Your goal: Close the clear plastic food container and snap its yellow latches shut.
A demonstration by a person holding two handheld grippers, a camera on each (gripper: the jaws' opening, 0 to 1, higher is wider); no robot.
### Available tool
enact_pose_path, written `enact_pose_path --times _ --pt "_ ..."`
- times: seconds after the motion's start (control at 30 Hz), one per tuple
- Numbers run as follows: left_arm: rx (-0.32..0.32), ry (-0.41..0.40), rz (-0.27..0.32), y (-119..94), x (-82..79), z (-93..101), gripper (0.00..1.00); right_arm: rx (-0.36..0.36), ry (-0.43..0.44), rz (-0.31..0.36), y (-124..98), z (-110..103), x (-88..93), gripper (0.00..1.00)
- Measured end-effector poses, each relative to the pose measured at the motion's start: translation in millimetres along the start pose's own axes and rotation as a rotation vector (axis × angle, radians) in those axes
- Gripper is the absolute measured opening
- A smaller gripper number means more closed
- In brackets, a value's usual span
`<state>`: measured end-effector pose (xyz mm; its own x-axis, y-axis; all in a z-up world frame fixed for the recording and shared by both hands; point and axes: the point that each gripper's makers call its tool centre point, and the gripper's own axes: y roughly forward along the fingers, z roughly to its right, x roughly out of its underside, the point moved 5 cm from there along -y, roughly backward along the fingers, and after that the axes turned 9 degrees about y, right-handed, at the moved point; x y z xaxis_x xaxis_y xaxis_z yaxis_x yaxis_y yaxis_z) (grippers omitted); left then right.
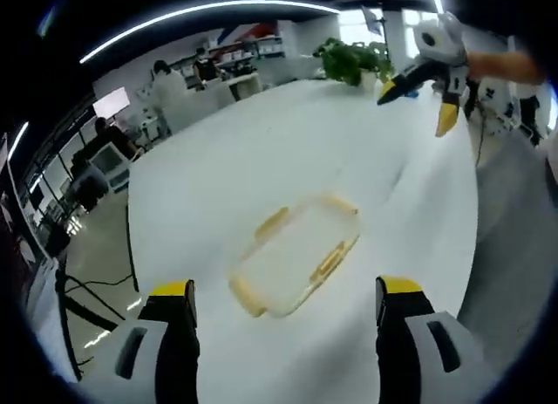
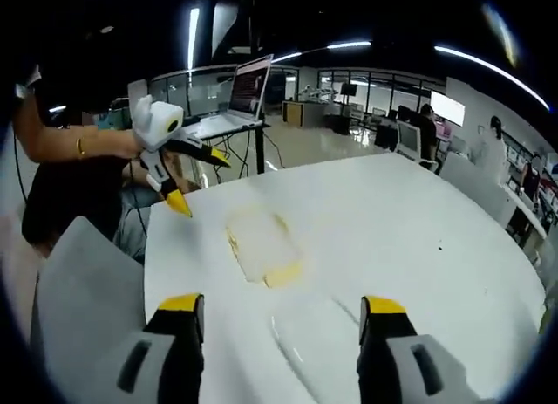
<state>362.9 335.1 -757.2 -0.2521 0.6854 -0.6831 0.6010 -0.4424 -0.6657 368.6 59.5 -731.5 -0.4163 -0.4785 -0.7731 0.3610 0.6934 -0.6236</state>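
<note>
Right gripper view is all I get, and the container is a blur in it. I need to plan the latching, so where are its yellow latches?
Observer: In the left gripper view the container shows yellow latches on both long sides and yellow at both ends.
Operator: Is the left gripper on it?
Observer: No. The left gripper is open, with its jaws short of the container and touching nothing.
Operator: Anything behind my gripper?
Observer: A green plant stands on the table behind the right gripper, which hangs open in the air.
</note>
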Motion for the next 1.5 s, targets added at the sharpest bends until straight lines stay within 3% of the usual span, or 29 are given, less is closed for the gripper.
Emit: enact_pose_path --times 0.13,0.33,0.43,0.73,1.0,1.2,1.37,1.43,1.5 --pt "0.056 0.146 -0.04 12 2.5 -6.2 0.79 -0.032 -0.033 -0.042 17 1 -5.4 0.72" --pt "0.125 0.205 -0.062 27 5.0 -18.5 0.77 -0.09 -0.054 -0.083 42 2 -13.8 0.71" --pt "0.154 0.236 -0.131 36 19.5 -26.8 0.75 -0.158 -0.043 -0.099 54 -4 -16.6 0.71" --pt "0.226 0.201 -0.152 56 34.8 -37.3 0.73 -0.196 -0.06 -0.207 86 -1 -8.9 0.71" --pt "0.315 0.238 -0.174 71 34.7 -32.7 0.7 -0.18 -0.053 -0.287 119 3 -9.3 0.71" --pt "0.352 0.195 -0.182 84 32.9 -30.4 0.67 -0.188 -0.115 -0.352 144 -2 -3.3 0.71" --pt "0.373 0.228 -0.219 91 42.9 -33.9 0.66 -0.178 -0.143 -0.394 154 0 2.1 0.71" --pt "0.377 0.247 -0.248 91 47.4 -34.0 0.64 -0.168 -0.143 -0.449 155 3 8.7 0.7" --pt "0.385 0.23 -0.235 91 47.2 -33.0 0.64 -0.162 -0.162 -0.474 159 5 13.4 0.7"
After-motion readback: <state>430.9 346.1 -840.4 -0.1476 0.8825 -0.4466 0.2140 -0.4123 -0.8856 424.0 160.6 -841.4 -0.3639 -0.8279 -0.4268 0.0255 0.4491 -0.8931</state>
